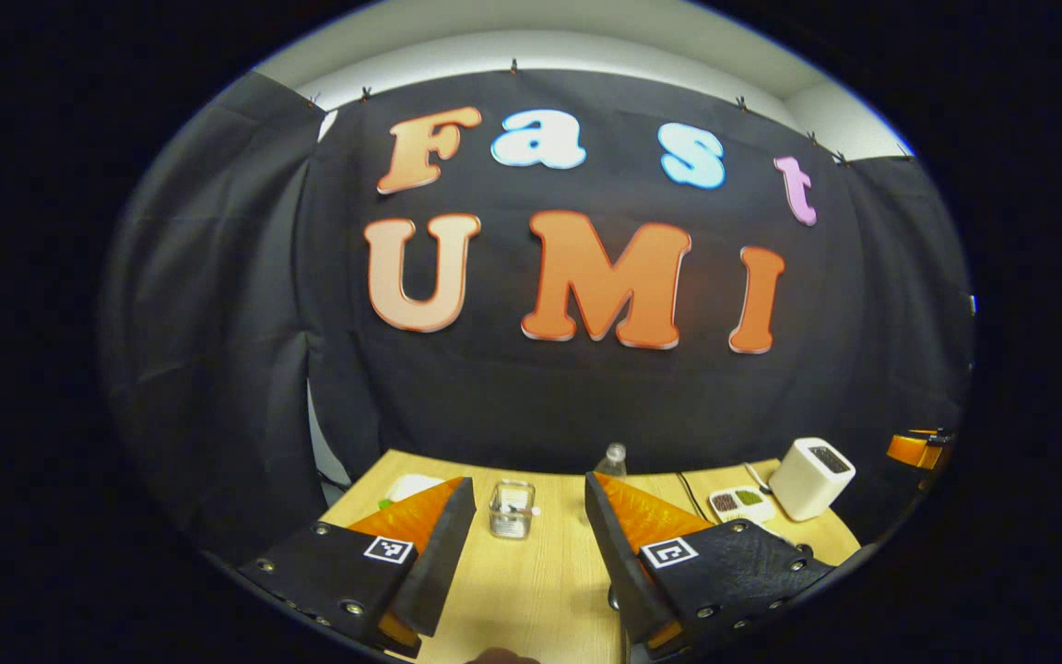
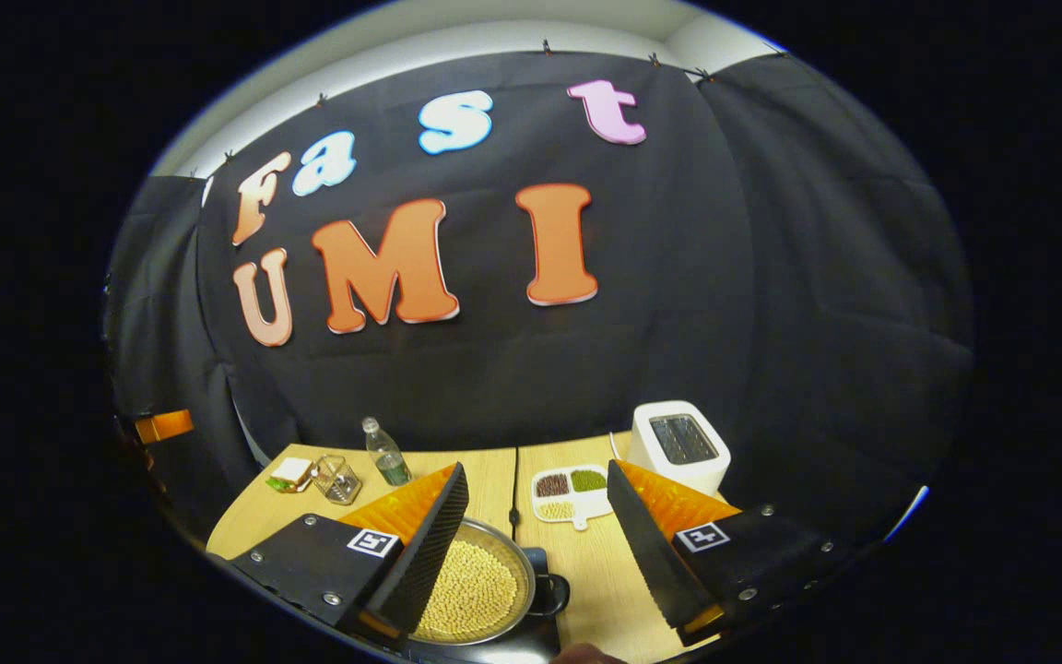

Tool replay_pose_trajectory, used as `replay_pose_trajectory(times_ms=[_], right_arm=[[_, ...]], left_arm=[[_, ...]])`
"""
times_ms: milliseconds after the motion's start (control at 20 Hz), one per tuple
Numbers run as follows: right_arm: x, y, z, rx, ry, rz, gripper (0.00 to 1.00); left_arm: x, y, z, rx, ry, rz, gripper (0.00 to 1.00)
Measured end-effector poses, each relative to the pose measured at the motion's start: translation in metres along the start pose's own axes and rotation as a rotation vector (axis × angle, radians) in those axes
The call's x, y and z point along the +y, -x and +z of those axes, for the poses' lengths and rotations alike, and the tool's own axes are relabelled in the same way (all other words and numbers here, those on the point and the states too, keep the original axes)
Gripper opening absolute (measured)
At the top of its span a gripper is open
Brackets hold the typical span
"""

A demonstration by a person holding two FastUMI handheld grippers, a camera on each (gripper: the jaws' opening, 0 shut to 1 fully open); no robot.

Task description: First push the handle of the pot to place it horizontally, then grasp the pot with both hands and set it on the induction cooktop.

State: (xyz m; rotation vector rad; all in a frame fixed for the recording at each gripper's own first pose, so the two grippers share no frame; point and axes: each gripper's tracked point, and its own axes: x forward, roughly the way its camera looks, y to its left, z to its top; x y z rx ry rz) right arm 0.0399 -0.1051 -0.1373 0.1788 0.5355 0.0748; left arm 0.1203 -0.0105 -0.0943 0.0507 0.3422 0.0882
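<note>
Low in the right gripper view, the pot (image 2: pixel 476 586) of pale beans sits on the dark induction cooktop (image 2: pixel 536 636), between my right gripper (image 2: pixel 536 526) fingers, spread wide, touching nothing. My left gripper (image 1: pixel 531 535) gapes too, over bare table (image 1: pixel 540 590), apparently task done.

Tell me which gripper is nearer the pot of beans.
Right. In the right gripper view the right gripper hangs open just above the pot, its jaws apart. The left gripper, also open, faces bare table near a clear jar.

Both hand-held grippers (image 1: pixel 529 516) (image 2: pixel 538 516) held level, fingers spread.
</note>
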Motion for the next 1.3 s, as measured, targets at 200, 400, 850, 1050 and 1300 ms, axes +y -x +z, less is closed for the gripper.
replay_pose_trajectory(times_ms=[200,400,850,1050,1300], right_arm=[[0.01,0.021,0.058,-0.178,0.048,0.034,0.94],[0.022,0.041,0.106,-0.321,0.086,0.057,0.99],[0.041,0.066,0.144,-0.462,0.11,0.099,0.93],[0.047,0.059,0.138,-0.445,0.115,0.118,0.93],[0.052,0.054,0.131,-0.425,0.116,0.137,0.93]], left_arm=[[0.025,0.031,0.091,-0.209,0.007,0.047,0.74],[0.022,0.067,0.151,-0.382,-0.007,0.05,0.7],[0.009,0.094,0.178,-0.456,-0.029,0.062,0.73],[0.003,0.09,0.164,-0.427,-0.04,0.063,0.71],[-0.008,0.084,0.151,-0.387,-0.033,0.048,0.71]])
